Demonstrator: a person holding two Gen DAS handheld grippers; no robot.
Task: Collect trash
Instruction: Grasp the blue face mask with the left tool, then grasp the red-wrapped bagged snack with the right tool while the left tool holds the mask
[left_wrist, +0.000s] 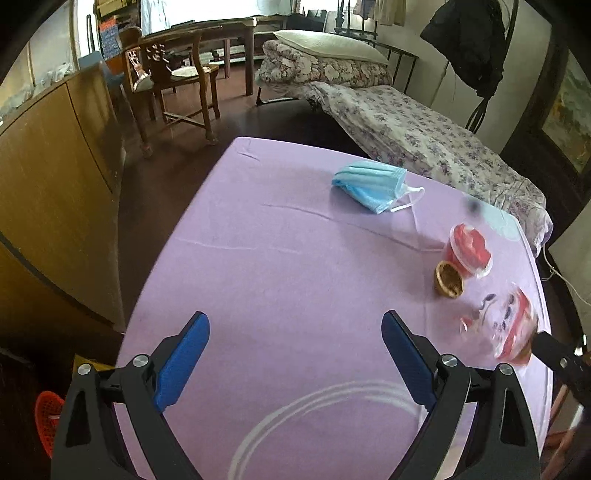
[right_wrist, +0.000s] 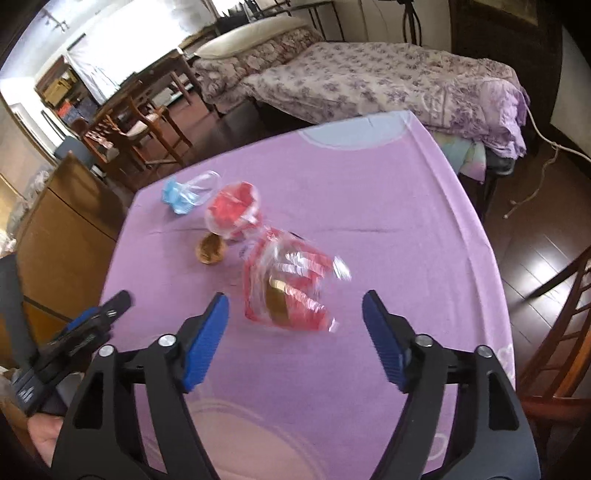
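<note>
On the purple tablecloth (left_wrist: 277, 258) lie a blue face mask (left_wrist: 373, 184), a clear cup with red contents (left_wrist: 471, 251) and a small brown shell-like cup (left_wrist: 448, 284). A crumpled red-and-clear plastic wrapper (right_wrist: 288, 291), blurred, sits just beyond my right gripper (right_wrist: 295, 299). That gripper is open, its blue pads clear of the wrapper on both sides. My left gripper (left_wrist: 295, 325) is open over bare cloth, with nothing between its fingers. The right wrist view also shows the mask (right_wrist: 179, 197), the cup (right_wrist: 232, 210) and the brown shell (right_wrist: 210, 251).
A floral bed (left_wrist: 424, 140) stands past the table's far right edge. Wooden chairs (left_wrist: 177, 85) and a wooden cabinet (left_wrist: 55, 184) are on the left. A red basket (left_wrist: 48, 417) sits low beside the table, and another chair (right_wrist: 561, 314) stands to the right.
</note>
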